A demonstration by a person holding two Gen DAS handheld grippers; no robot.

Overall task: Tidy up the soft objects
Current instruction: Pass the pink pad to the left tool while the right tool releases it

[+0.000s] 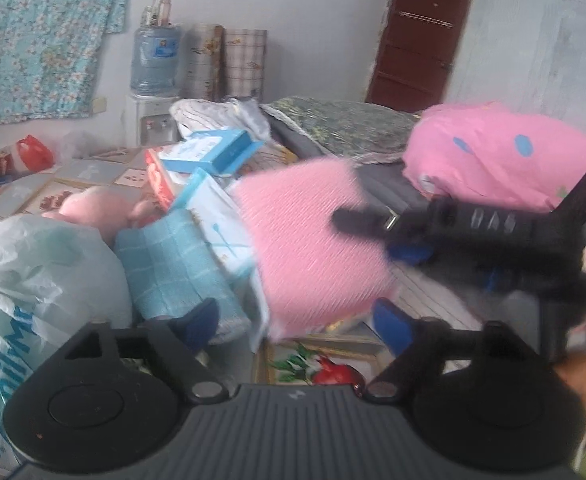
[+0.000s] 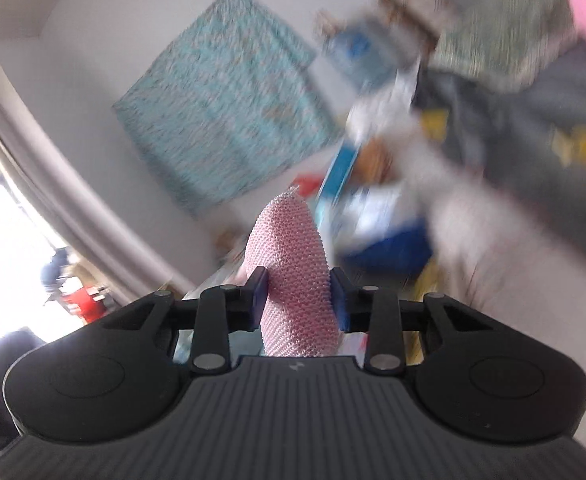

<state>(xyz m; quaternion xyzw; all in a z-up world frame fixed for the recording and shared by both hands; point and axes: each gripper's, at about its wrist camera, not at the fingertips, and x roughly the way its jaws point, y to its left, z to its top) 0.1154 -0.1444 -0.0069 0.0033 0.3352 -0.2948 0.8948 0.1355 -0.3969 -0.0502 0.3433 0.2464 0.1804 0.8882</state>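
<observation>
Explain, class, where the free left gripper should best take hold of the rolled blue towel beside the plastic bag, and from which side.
Grip the blue towel across its middle, probably from above. It lies as a roll, its rounded sides exposed, so the open left gripper could straddle it. The plastic bag crowds one side and a box the other.

Flat square pink knobbly-textured pad (image 1: 313, 240), held off the bed, clamped at one edge between the right gripper (image 2: 299, 294) fingers; folded light-blue checked towel (image 1: 181, 268) lies just beside it.

Left gripper (image 1: 295, 320) jaws spread; right gripper (image 2: 299, 294) jaws clamped.
</observation>
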